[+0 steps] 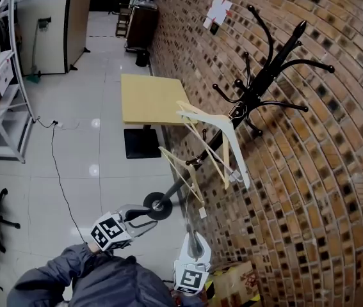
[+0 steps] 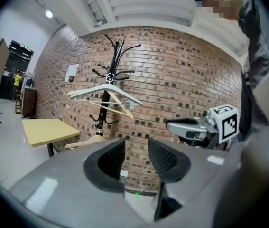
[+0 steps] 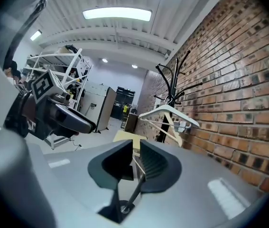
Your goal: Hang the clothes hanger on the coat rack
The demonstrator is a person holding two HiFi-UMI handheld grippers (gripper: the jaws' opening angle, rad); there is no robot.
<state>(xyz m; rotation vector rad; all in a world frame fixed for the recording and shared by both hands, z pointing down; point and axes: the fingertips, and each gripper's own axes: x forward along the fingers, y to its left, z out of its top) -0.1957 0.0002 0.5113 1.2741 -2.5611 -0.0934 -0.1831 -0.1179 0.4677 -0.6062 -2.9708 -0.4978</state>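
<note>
You hold two grippers before one coat rack [image 1: 264, 75] bearing three hangers: a white hanger [image 1: 208, 116], an upper wooden hanger [image 1: 216, 162] beside it, and a lower wooden hanger [image 1: 178, 166] near your right gripper [image 3: 135, 163]. That gripper's jaws are closing on nothing. Your left gripper [image 2: 132, 158] stands spread and empty.

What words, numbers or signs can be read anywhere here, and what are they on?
No text here is readable.
White paper sheets on the brown brick wall: print too small to read.
Black-and-white patterned marker cubes: square codes, no letters.
Papers on the white metal shelf: blurred.
Round white badge on the black metal coat rack: too small to read.
</note>
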